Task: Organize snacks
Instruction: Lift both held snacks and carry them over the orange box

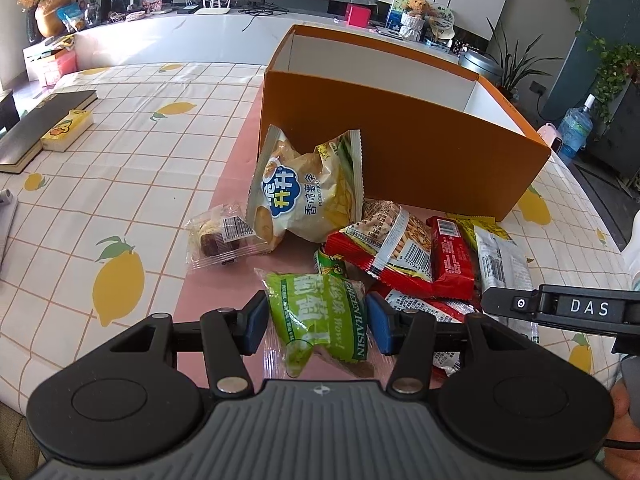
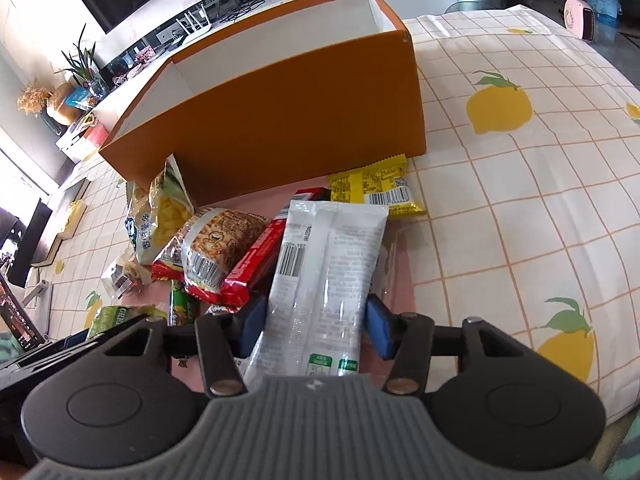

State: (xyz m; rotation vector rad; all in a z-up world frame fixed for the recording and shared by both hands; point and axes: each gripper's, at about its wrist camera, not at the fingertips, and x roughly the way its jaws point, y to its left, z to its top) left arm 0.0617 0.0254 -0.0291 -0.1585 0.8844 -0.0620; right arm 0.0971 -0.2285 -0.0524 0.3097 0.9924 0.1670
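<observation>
My left gripper [image 1: 316, 322] is clamped on a green raisin packet [image 1: 320, 312], its blue pads pressed against the packet's two sides. The packet is crinkly plastic, lime green with white lettering and a dark green side band, and it hangs tilted just above the pink mat [image 1: 240, 152].

My right gripper [image 2: 316, 320] is closed around a long white packet [image 2: 324, 280]. The pads touch both of its edges. This packet is flat and glossy, with a seam down the middle, a barcode on the left panel, fine grey print and two small green marks near my end. Its far end points toward the orange box [image 2: 288, 104].

The other snacks lie in a loose pile on the pink mat in front of the box: a pale potato stick bag [image 1: 300, 196] propped against the box wall, a clear wrapped pastry [image 1: 224, 236] just left of it, a red-edged biscuit packet [image 1: 384, 240], a red bar [image 1: 452, 256] beside that, and a yellow packet [image 2: 376, 188] lying close to the box's near corner.

The box is open-topped, orange outside and white inside. From both views I see only its inner walls, so I cannot tell whether anything lies in it. It stands on the lemon-print tablecloth [image 2: 520, 208].
</observation>
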